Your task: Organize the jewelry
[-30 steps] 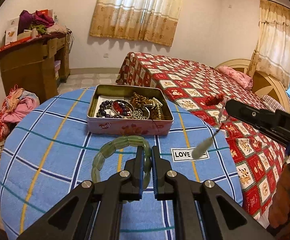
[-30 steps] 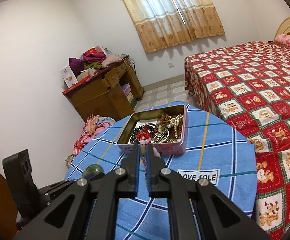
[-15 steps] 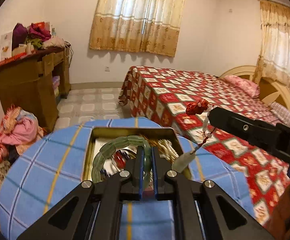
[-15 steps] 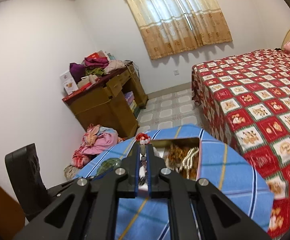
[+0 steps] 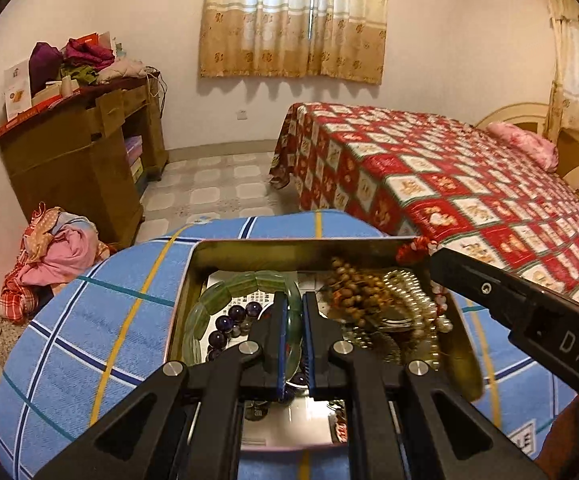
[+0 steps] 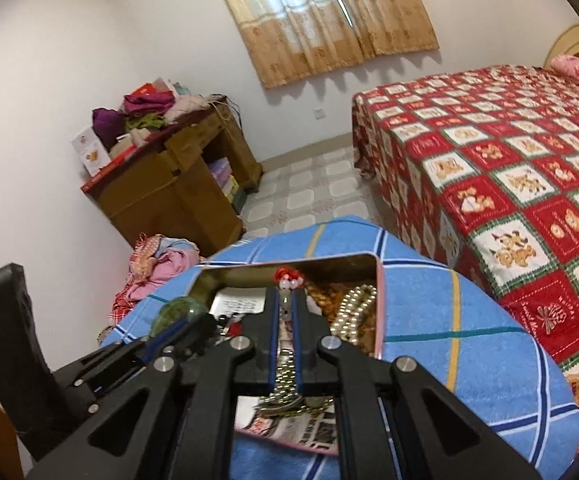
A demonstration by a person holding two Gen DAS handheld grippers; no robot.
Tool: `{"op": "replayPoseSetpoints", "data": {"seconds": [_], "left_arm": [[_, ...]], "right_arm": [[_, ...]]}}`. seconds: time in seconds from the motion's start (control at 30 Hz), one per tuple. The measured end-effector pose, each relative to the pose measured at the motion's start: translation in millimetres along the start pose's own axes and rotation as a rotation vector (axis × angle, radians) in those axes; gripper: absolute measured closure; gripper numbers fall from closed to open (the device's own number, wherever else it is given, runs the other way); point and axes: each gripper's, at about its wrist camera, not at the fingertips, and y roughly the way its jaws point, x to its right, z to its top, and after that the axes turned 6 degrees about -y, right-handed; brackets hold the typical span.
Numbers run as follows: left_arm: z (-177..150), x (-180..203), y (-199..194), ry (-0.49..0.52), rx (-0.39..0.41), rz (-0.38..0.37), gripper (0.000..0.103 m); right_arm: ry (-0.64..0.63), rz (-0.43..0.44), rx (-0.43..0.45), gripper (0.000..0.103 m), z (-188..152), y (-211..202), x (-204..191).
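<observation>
The tin (image 5: 289, 254) stands on the round worktop (image 5: 89, 320), which is covered with a blue checked cloth, toward its far edge. It already holds a wooden bead string (image 5: 353, 292), a pearl strand (image 5: 417, 300) and dark purple beads (image 5: 233, 316).

Left gripper (image 5: 292, 320): the fingers are pinching the green bangle (image 5: 225, 292) by one side of its ring. The rest of the ring stands out ahead and to the left of the fingers, over the left half of the tin. Whether it already touches the contents cannot be told. Gripping one segment leaves the ring free to drop flat when the fingers part.

Right gripper (image 6: 285, 320): the fingers are pressed together on the cord of a pendant (image 6: 287, 280). Its red knot shows just past the fingertips, and pale beads sit between the fingers. In the left wrist view this gripper comes in from the right, with the red knot at the far right corner of the tin. Holding the cord rather than the stone is judged to let the pendant hang and settle without swinging wide.

Both grippers point downward into the tin. Judgement: the step in hand is delivery, with release not yet done. The two items are kept to opposite halves of the tin, likely so the cord does not tangle with the bangle.

Risk: the pendant cord may catch on the bead strings beneath it.
</observation>
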Motion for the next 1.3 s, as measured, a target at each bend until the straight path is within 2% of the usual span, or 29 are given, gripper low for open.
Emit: {"op": "replayPoseSetpoints", "data": {"seconds": [0.2,0.4,0.6,0.63,0.67,0.7,0.73,0.77,0.83,0.93,1.03,1.2,1.3], "left_arm": [[-3.0,-1.7,18.6,0.002,-0.038,0.023,0.097],[-5.8,-5.1,35.1,0.005,-0.069,0.067,0.097],[-3.6,-6.8,36.8,-0.006,-0.066,0.076,0.096],[-2.3,-6.5,34.4,-0.002,-0.069,0.075,0.094],[-0.7,-5.9,32.0,0.002,-0.071,0.075,0.088],[1.3,-5.4,28.9,0.004,-0.07,0.076,0.082],[3.9,-4.8,24.1,0.004,-0.064,0.081,0.063],[6.3,-4.3,16.0,-0.001,-0.046,0.089,0.043],[9.2,-3.7,-2.5,-0.014,0.004,0.093,0.027],[10.0,-2.3,-31.3,-0.01,0.036,0.127,0.026],[-2.9,-8.7,-55.7,-0.026,0.046,0.167,0.026],[-47.6,-24.4,-98.1,-0.079,0.05,0.27,0.026],[-72.1,-25.7,-125.8,-0.103,0.059,0.294,0.026]], "right_arm": [[0.006,-0.017,-0.019,0.095,-3.7,17.1,5.4],[-0.005,0.019,-0.031,0.093,-7.1,25.6,3.5],[0.032,0.049,-0.032,0.082,-7.3,17.7,6.6],[0.041,0.046,-0.017,0.079,-7.0,9.6,6.9],[0.048,0.04,-0.006,0.061,-7.2,4.2,6.9],[0.061,0.036,0.021,0.038,-7.5,-6.0,7.4],[0.069,0.039,0.051,0.03,-8.2,-14.2,7.3],[0.076,0.033,0.085,0.028,-7.8,-26.3,7.3],[0.079,0.012,0.107,0.028,-6.1,-43.4,4.8],[0.091,-0.012,0.14,0.028,-7.8,-67.5,0.2],[0.057,-0.113,0.163,0.023,-19.5,-93.9,-7.3],[-0.003,-0.277,0.179,0.01,-56.4,-122.2,-16.9],[-0.001,-0.283,0.138,0.01,-74.2,-131.4,-19.0]]}}
